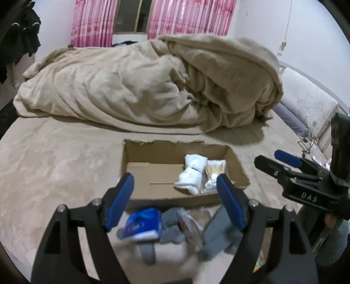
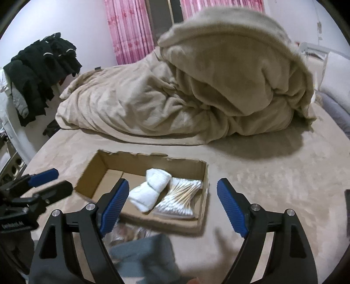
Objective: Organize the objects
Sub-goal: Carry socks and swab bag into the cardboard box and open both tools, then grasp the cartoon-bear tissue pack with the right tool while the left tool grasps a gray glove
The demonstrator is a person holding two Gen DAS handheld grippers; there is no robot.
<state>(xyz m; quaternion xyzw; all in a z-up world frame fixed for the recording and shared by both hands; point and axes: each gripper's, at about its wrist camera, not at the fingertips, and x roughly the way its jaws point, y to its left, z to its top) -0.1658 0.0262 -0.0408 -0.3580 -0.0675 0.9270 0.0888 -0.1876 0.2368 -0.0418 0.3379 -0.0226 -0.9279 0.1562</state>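
An open cardboard box (image 1: pixel 153 192) (image 2: pixel 98 172) lies on the beige bed. Inside it are a rolled white cloth (image 1: pixel 192 174) (image 2: pixel 151 187) and a pack of cotton swabs (image 1: pixel 213 172) (image 2: pixel 181 201). My left gripper (image 1: pixel 174 177) hangs open over the box's near edge, nothing between its pads. Under it, in front of the box, lie a blue packet (image 1: pixel 142 225), grey socks (image 1: pixel 172 225), clear plastic (image 1: pixel 192 229) and a grey cloth (image 1: pixel 218 236) (image 2: pixel 144 255), blurred. My right gripper (image 2: pixel 172 182) (image 1: pixel 274 160) is open too and holds nothing. The left gripper (image 2: pixel 51 182) shows at the left of the right wrist view.
A crumpled beige duvet (image 1: pixel 153 83) (image 2: pixel 196 87) is heaped behind the box. Pink curtains (image 1: pixel 188 17) hang on the far wall. Black clothes (image 2: pixel 41 72) hang at the left. A pillow (image 1: pixel 306 102) lies at the right edge of the bed.
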